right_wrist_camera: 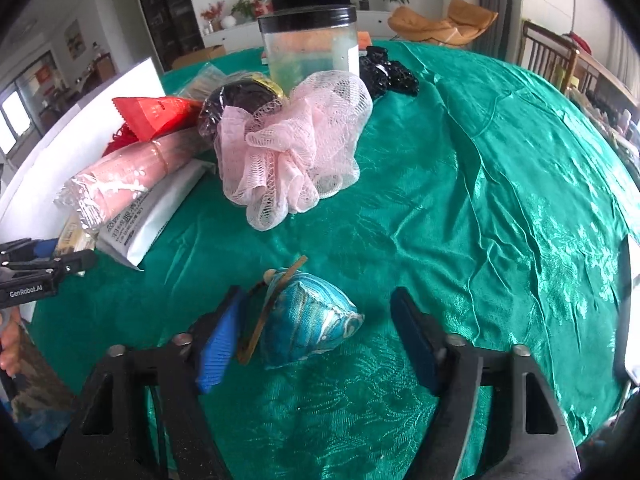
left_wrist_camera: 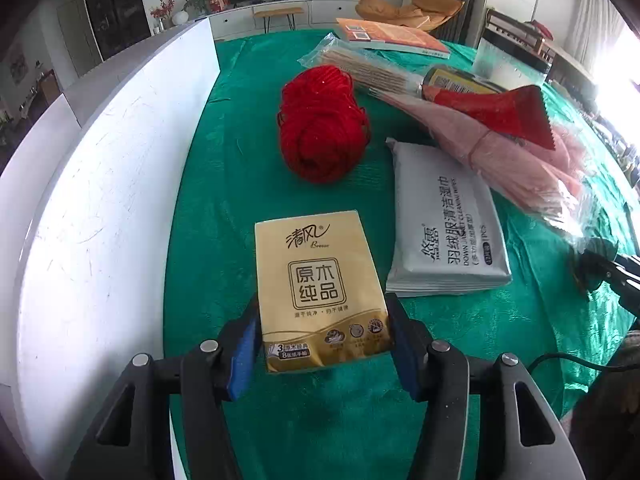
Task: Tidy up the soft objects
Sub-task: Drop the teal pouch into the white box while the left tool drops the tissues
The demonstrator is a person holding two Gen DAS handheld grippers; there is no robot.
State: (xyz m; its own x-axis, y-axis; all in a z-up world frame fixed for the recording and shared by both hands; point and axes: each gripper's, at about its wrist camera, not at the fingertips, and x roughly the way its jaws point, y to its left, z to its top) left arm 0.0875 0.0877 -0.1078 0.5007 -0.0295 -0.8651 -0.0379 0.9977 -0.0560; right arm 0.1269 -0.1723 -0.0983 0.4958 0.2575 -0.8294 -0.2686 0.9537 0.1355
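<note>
A gold pocket tissue pack (left_wrist_camera: 316, 264) lies on the green tablecloth (left_wrist_camera: 224, 200). My left gripper (left_wrist_camera: 323, 310) is shut on it, with both blue pads pressed against its near sides. In the right wrist view a teal patterned fabric pouch (right_wrist_camera: 308, 324) with a brown strap lies between the jaws of my right gripper (right_wrist_camera: 316, 298). The left pad touches the strap side, while the right pad stands apart from the pouch with cloth showing between. A red yarn ball (left_wrist_camera: 322, 124), a grey wet-wipes pack (left_wrist_camera: 444, 232) and a pink mesh bath pouf (right_wrist_camera: 292, 144) lie further back.
A white board (left_wrist_camera: 100, 200) runs along the table's left side. A plastic-wrapped pink bundle (left_wrist_camera: 520, 160), a red packet (left_wrist_camera: 496, 108) and a book (left_wrist_camera: 392, 36) crowd the back. A black-lidded clear jar (right_wrist_camera: 310, 44) and a black lumpy item (right_wrist_camera: 386, 68) stand behind the pouf.
</note>
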